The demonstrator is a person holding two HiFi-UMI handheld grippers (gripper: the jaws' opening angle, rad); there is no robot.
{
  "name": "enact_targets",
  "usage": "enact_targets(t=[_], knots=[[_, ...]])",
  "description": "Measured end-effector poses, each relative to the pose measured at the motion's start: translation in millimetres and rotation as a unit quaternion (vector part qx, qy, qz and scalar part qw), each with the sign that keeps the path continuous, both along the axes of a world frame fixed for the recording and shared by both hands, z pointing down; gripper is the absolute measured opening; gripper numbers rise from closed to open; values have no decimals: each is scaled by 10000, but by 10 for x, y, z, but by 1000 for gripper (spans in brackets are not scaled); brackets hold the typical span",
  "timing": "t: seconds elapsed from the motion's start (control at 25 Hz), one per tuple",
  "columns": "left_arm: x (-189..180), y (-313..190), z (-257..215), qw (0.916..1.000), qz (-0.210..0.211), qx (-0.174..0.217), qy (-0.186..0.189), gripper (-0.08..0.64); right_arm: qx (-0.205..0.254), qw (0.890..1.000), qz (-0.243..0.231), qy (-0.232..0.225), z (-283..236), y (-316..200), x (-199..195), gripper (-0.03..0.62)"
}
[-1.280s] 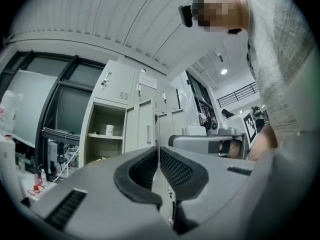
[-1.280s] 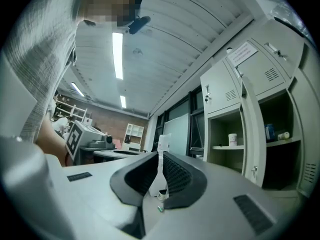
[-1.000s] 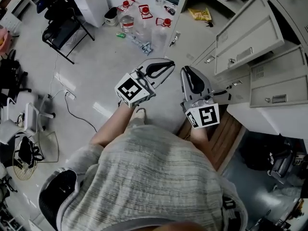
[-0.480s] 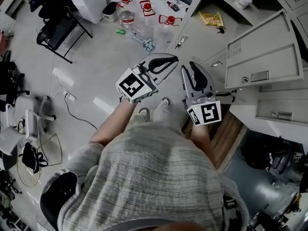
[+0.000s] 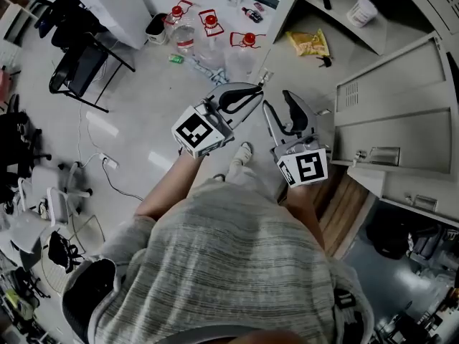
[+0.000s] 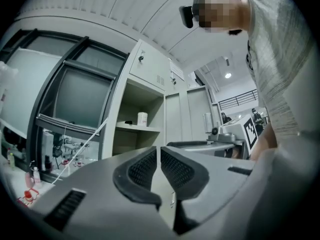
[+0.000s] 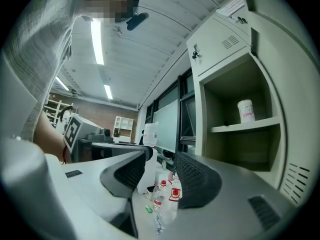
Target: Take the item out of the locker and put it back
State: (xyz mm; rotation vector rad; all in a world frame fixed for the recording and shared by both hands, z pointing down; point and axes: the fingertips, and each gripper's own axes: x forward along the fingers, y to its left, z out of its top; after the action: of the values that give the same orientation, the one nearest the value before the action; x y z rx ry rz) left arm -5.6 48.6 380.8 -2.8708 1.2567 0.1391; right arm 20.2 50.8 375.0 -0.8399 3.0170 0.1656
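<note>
The white jar (image 5: 363, 11) is seen on the shelf inside the open locker (image 7: 206, 114). The right hand-held gripper (image 5: 278, 102), in front of the locker, is being opened and is empty. The left hand-held gripper (image 5: 255, 92) is kept clenched on nothing. The jar is best approached level, with the jaws spread past its sides.

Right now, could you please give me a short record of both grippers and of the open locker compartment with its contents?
left gripper: fingers together, nothing between them
right gripper: fingers opening, nothing between them
open grey metal locker compartment: ahead of both grippers, neither inside it
white plastic jar with pink label: upright on the compartment's shelf, untouched
yellow packet: lying on the level below the jar's shelf
</note>
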Motion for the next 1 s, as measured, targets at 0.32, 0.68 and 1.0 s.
enact_targets(t=[0.32,0.68,1.0], knots=[[143,-888,120,9997,121,-209,-2,42,-156,9995,279,-68,114,-895,157,221],[130,-1346,268,9993,111,-348,-19,81,-328,9980,543,17,318,-1383,288,249],[110,-1595,265,9979,466,-455,16,83,-672,9886,1298,354,487,-1786,368,259]])
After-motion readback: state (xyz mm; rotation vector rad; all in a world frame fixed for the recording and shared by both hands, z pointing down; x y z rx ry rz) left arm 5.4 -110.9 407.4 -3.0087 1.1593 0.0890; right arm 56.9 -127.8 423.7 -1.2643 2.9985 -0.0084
